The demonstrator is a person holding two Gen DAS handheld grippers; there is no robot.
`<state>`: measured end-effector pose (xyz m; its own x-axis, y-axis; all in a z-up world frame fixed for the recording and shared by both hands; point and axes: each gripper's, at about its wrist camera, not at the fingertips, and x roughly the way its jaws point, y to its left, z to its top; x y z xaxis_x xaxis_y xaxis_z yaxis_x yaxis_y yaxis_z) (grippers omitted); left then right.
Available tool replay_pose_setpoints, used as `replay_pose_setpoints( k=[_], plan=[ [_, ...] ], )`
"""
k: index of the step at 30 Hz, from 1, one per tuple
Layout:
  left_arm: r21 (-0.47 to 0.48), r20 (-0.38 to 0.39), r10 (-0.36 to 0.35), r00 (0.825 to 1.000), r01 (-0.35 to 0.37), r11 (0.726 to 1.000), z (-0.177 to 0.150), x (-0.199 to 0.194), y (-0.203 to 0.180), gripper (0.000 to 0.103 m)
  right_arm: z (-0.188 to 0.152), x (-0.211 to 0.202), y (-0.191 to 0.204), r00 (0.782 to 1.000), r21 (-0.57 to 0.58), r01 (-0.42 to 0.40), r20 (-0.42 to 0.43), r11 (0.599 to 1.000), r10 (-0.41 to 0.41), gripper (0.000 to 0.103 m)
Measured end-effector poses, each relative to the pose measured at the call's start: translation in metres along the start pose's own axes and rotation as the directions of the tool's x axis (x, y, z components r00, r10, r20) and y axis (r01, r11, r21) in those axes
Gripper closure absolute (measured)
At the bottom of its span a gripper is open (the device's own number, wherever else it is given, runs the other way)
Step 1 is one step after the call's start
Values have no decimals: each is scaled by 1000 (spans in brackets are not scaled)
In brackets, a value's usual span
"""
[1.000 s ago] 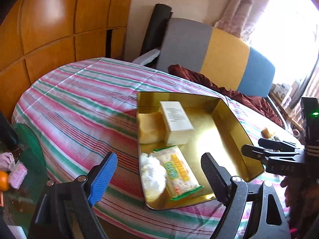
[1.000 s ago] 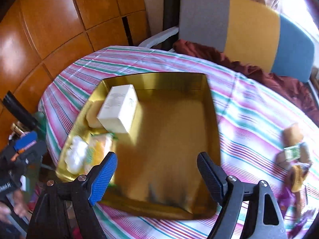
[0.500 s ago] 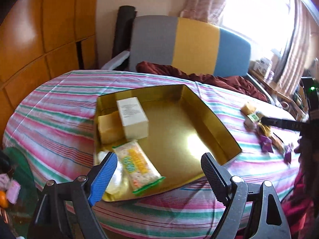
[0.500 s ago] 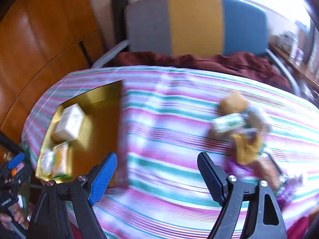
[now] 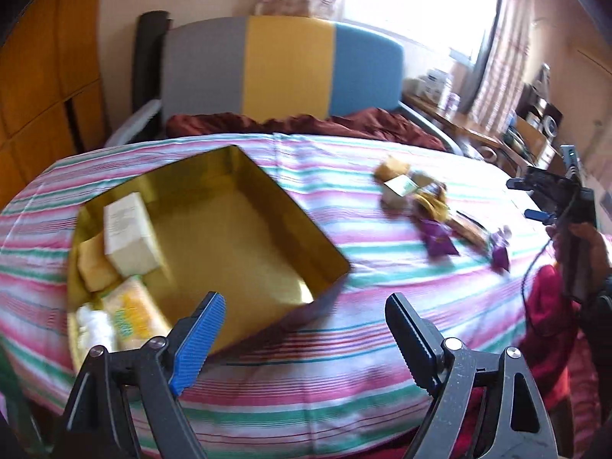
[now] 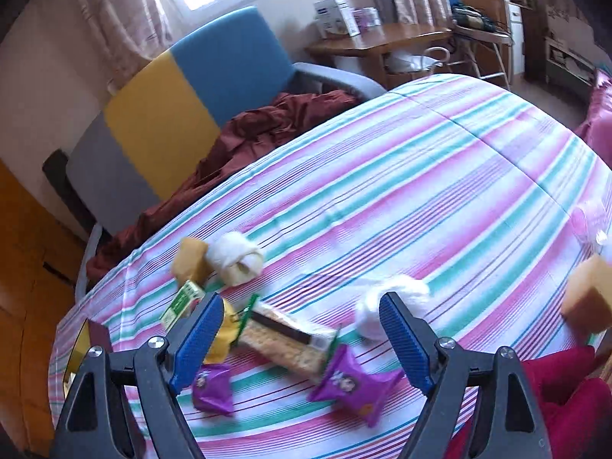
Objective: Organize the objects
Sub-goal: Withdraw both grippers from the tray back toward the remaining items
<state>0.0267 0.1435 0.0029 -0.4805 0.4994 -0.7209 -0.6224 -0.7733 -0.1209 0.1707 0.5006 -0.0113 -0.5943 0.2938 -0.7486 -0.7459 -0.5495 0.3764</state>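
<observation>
- The gold tin [image 5: 244, 160] lies ahead and left of the left jaws, on the striped cloth [image 5: 344, 176]. Four things are packed along its left side: a white box [image 5: 128, 235], a yellow cake [image 5: 95, 267], a yellow-green packet [image 5: 132, 315] and a white lump [image 5: 93, 331]. The rest of its floor is bare.
- My reading: the sorting is partly done, with a fair pile left to move.
- That pile lies loose under and just ahead of the right jaws: a cracker pack [image 6: 287, 338] between them, two purple packets [image 6: 354, 380] [image 6: 212, 388] nearer the camera, a yellow wrapper [image 6: 225, 331] by the left finger, and a white bag [image 6: 390, 302] by the right finger.
- Further ahead and left are a green packet [image 6: 181, 304], a tan cake [image 6: 189, 258] and a cream roll [image 6: 239, 260].
- Another tan cake [image 6: 589, 294] sits well off to the right, near the cloth's edge.
- The right gripper [image 6: 302, 338] hangs low over the pile, jaws spread wide and holding nothing. It seems lined up on the cracker pack.
- The left gripper [image 5: 302, 331] hovers near the table's near edge, jaws spread and empty. The tin's near corner is just ahead of its left finger.
- From the left view, the hand [image 5: 581, 252] holding the right tool shows far right; motion blur hides fine detail.
</observation>
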Motion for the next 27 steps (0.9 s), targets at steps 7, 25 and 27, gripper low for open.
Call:
replay_pose_setpoints(
  k=[7,25,27],
  plan=[
    [63,-88,-43,995,48,997,-7,32,-42,22,0,-1,-55,989,287,-144,27,947,142,15],
    [132,-172,-151,974,174,976,32,106,-126,34,-2,11,-49,984,261,-147,-57,954,168,15],
    [145,-174,-165,971,191,971,42,118,-139,34,-2,11,-50,982,262,-157,-59,952,178,15]
  ],
)
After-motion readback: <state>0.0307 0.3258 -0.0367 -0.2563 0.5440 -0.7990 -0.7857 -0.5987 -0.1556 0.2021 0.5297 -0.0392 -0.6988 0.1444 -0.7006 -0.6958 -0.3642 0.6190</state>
